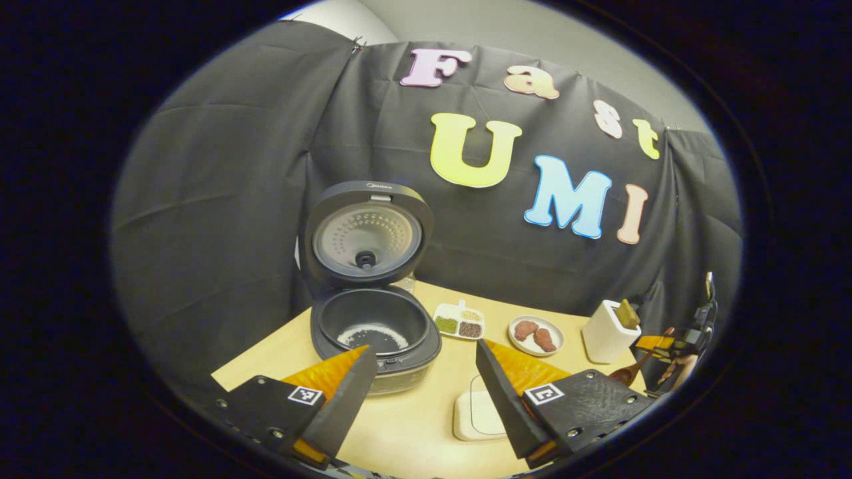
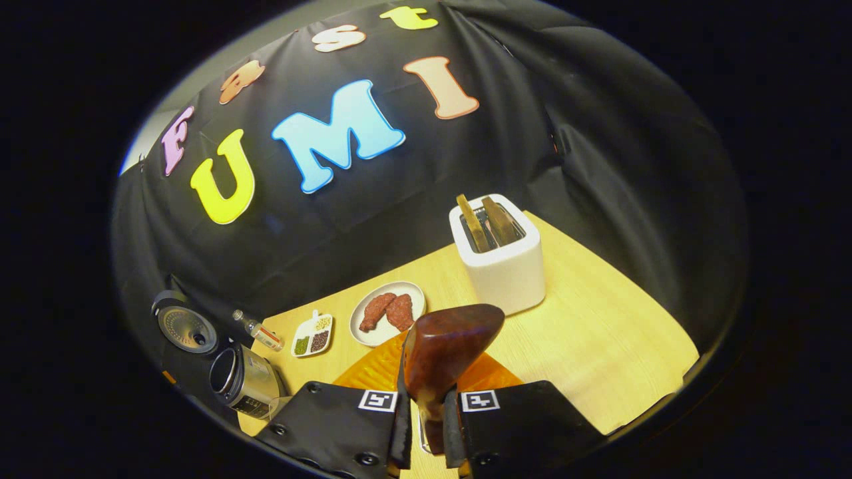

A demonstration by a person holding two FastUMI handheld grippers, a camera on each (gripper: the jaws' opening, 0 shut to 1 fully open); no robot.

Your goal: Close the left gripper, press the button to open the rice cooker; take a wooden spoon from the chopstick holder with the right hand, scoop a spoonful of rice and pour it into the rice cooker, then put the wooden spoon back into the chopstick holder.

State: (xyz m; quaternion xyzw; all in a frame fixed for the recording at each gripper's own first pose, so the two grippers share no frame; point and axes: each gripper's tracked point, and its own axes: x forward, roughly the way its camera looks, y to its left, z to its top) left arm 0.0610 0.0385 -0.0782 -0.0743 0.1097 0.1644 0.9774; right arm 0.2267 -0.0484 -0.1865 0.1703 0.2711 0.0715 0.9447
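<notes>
Right tongs (image 2: 426, 426) clamped on the handle of the wooden spoon (image 2: 446, 352), both fingers pressing it, bowl of the spoon raised ahead of the fingers above the table (image 2: 599, 346). Beyond the spoon: white chopstick holder (image 2: 499, 259) upright on the table with two wooden utensils standing in it. Left of the holder: small round plate (image 2: 363, 303) with two brownish pieces of food, then a divided dish (image 2: 313, 334) of grains, then a small bottle lying on its side. Far left: rice cooker (image 2: 243, 382) with lid raised.

Left tongs (image 1: 423, 392) spread wide apart, gripping nothing, held above the table (image 1: 413, 426). Between the fingers: a pale rectangular container (image 1: 476, 416) near at hand. Just past the left finger: rice cooker (image 1: 376, 326) open, lid upright, a thin layer of rice on the bottom of the inner pot. Right of the cooker: divided dish (image 1: 459, 320), plate (image 1: 536, 334), chopstick holder (image 1: 609, 331). At the far right edge: right tongs (image 1: 659, 346) with the wooden spoon (image 1: 629, 372), just beside the holder.
</notes>
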